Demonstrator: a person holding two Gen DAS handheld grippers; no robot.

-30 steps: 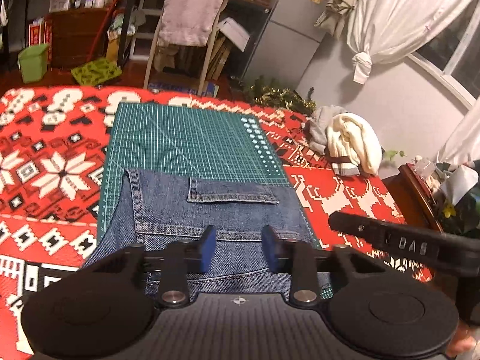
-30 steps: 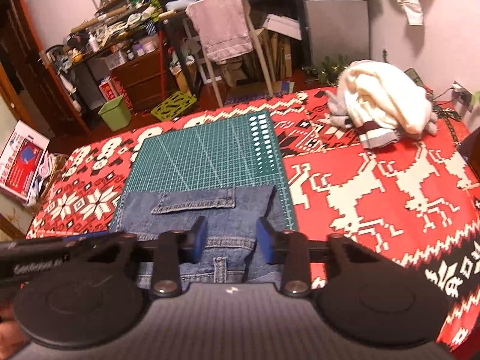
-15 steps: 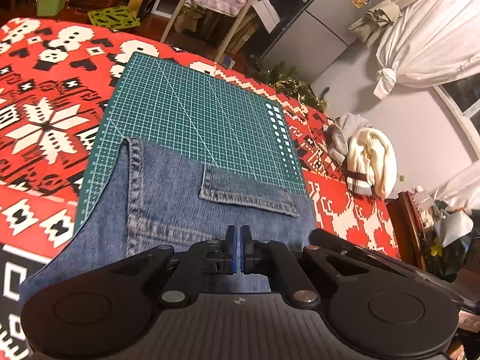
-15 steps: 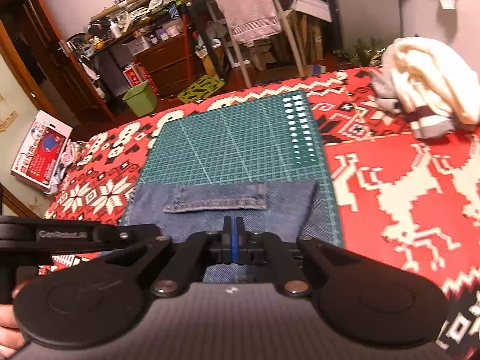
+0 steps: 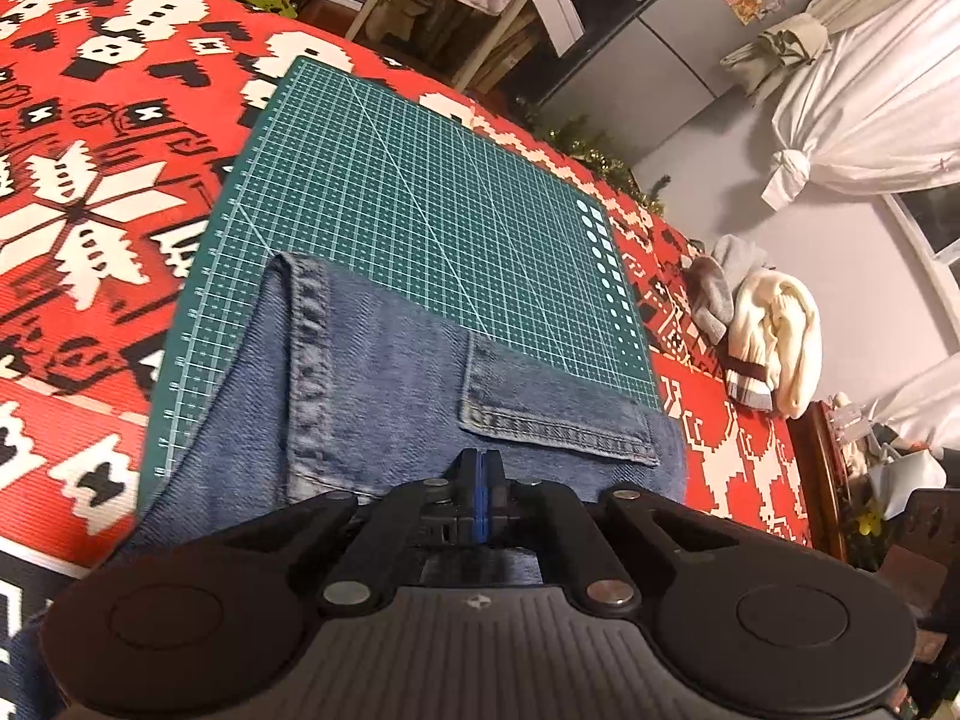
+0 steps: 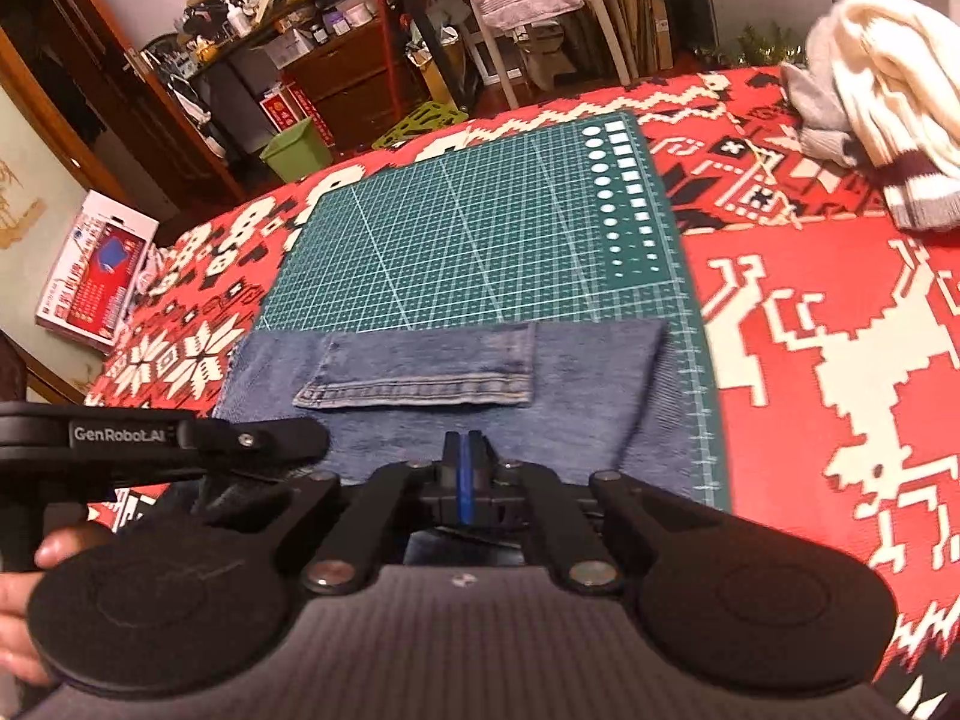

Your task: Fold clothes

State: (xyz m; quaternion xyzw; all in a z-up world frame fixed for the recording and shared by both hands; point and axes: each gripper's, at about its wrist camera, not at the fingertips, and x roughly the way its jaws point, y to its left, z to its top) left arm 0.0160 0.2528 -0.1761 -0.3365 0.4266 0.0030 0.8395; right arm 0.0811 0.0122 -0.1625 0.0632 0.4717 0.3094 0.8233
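The left hand-held gripper (image 5: 479, 495) sits low in the lower middle of the left wrist view, pointing forward over the jeans (image 5: 384, 396). Its two blue-padded fingers are pressed together. The pads meet right at the near edge of the denim, so they seem to pinch a fold of the cloth, though the contact itself is hidden behind the fingers.

The right hand-held gripper (image 6: 462, 480) takes the same pose in the lower middle of the right wrist view, with its fingers also closed tight at the near edge of the jeans (image 6: 444, 384). In the lower left of this view the body of the left tool crosses the frame, and a bare hand (image 6: 27, 600) holds it at the left border.

The jeans are blue denim, lying flat across the near part of the green cutting mat (image 5: 432, 192). The left side of the garment reaches over the mat edge onto the red patterned cover (image 5: 90, 138). A back pocket (image 5: 558, 414) faces up, with its stitched hem toward the grippers. A thick seam runs along the left side of the garment.

In the upper right of the right wrist view, a cream and grey pile of clothes (image 6: 870, 96) lies on the red cover, well apart from the mat.
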